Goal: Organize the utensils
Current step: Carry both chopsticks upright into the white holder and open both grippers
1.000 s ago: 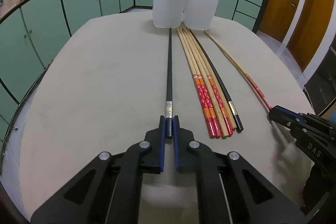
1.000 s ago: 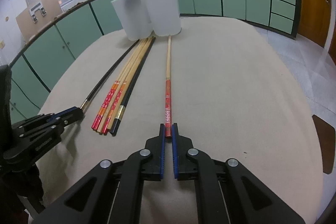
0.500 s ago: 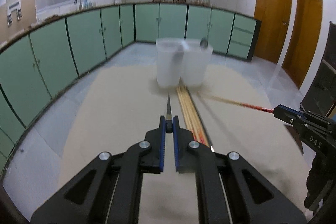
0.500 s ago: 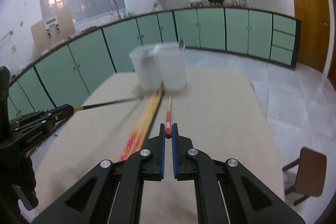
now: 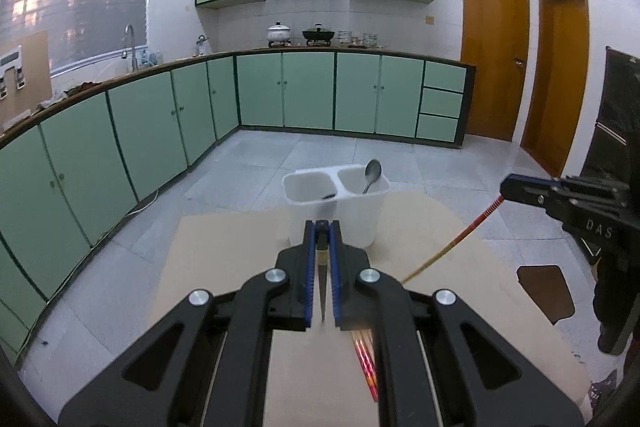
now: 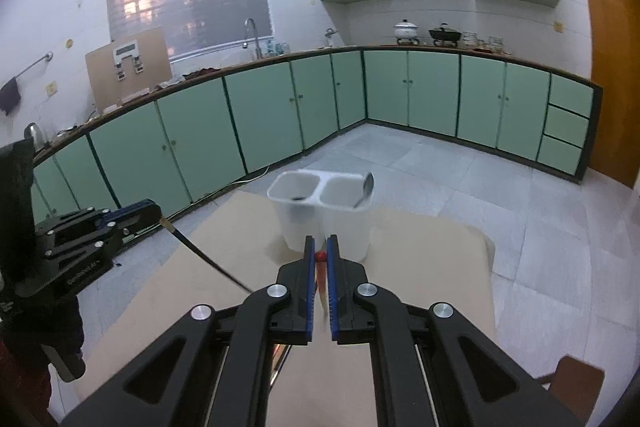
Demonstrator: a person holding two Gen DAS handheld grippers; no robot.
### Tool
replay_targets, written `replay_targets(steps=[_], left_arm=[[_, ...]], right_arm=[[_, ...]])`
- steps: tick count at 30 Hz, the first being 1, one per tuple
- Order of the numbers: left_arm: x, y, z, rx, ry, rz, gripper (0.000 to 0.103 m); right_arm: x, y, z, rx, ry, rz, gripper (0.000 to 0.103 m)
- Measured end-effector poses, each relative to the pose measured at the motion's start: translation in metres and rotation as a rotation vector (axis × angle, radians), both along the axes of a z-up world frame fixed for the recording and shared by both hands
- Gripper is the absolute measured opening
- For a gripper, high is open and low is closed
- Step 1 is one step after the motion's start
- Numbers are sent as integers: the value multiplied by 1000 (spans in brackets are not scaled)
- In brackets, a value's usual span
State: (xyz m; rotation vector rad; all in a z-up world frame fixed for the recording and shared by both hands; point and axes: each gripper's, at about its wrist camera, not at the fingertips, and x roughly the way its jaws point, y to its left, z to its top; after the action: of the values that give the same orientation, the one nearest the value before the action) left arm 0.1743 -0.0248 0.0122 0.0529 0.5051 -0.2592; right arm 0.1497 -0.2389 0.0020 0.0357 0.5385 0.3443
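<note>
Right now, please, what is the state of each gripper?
Left gripper: shut on the black chopstick.
Right gripper: shut on the red chopstick.

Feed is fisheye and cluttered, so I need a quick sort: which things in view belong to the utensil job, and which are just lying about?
Job:
- left gripper, shut on thin black chopstick
- right gripper, shut on red-patterned wooden chopstick
- white two-compartment plastic holder
- metal spoon in holder
- chopsticks left on beige table

Lying about:
- white lidded pot
- black wok
- sink faucet
</note>
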Motion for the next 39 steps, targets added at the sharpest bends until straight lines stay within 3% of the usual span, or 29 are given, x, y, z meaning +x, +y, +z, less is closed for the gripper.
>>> replay_targets(steps=[8,15,20,28,33,39], left_arm=[[17,4,39,-32,-64,-30,6],[35,-5,96,-47,-204,-46,6],[70,-22,119,-58,-269,-43,6],[135,-41,91,-37,-272,10,6],[167,-41,49,-17,-167,15,6],[173,-27,24,-17,-94,20,10]], right_arm=[[22,-1,52,-14,-52,52,6],[39,-1,113,-7,-168,49,6],[66,3,130,-14,-194,30,6],[126,2,101,-1,-144,-8,6],[152,3,71,2,-86,-8,6],[166,6,43,11,-16,-5,6]])
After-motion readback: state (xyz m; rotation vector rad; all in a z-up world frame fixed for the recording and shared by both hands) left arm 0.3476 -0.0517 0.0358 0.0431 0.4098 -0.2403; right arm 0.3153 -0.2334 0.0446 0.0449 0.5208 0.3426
